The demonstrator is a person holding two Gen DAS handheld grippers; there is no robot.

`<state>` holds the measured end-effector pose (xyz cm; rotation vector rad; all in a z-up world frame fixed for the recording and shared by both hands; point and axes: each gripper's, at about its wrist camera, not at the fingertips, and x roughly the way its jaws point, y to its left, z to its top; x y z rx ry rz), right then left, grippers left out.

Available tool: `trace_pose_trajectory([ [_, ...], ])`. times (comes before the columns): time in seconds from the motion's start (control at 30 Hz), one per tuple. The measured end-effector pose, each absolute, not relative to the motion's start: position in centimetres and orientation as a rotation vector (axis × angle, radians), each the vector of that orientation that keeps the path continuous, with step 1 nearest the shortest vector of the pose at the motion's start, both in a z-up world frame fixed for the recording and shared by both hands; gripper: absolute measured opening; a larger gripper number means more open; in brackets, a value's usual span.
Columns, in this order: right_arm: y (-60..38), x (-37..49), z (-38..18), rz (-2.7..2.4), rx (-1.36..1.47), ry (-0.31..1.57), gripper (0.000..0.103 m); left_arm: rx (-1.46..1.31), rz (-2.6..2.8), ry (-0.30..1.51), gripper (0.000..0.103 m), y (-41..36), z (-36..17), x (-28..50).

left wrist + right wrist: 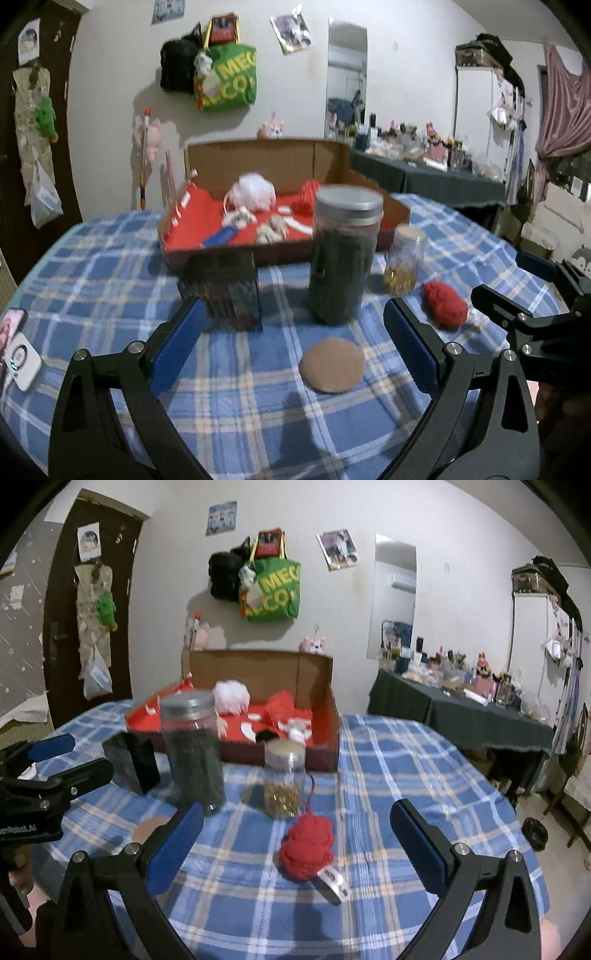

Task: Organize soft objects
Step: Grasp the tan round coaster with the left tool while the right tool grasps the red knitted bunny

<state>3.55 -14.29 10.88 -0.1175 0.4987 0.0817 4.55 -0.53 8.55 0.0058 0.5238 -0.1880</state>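
A red knitted soft toy (306, 846) with a white tag lies on the blue plaid cloth, between the tips of my open right gripper (297, 843); it also shows in the left wrist view (445, 304). My left gripper (291, 343) is open and empty above a round brown pad (332, 364). A cardboard box (288, 158) with a red lining holds a white soft item (255, 192), another red knitted item (308, 190) and small pieces. The right gripper shows at the right edge of the left wrist view (517, 288).
A tall dark jar with a metal lid (343, 254), a small jar of gold bits (404, 260) and a dark box (225, 291) stand in front of the cardboard box. A phone and a white device (20, 360) lie at the left. A cluttered side table (461, 709) stands right.
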Motion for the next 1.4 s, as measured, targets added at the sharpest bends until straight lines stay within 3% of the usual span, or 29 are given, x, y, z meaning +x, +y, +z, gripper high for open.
trace_pose_trajectory([
  [0.53,-16.8,9.3,6.0,0.055,-0.057,0.727,0.103,0.024,-0.232,0.743,0.098,-1.6,4.0,7.8],
  [0.73,-16.6,11.1,5.1,0.074,-0.068,0.801,0.084,0.077,-0.282,0.801,0.097,-2.9,3.0,8.5],
  [0.8,-16.4,11.3,4.9,0.085,-0.078,0.811,0.068,0.095,-0.326,0.819,0.086,-3.4,2.7,8.6],
  [0.83,-16.4,11.3,4.8,0.095,-0.081,0.815,0.050,0.107,-0.341,0.831,0.068,-3.7,2.4,8.7],
  [0.93,-16.3,10.7,4.7,0.120,-0.052,0.805,0.046,0.113,-0.361,0.810,0.048,-3.7,2.6,8.3],
  [1.4,-13.5,5.3,6.7,0.202,0.044,0.651,0.046,0.081,-0.407,0.760,0.044,-3.0,4.0,7.2],
])
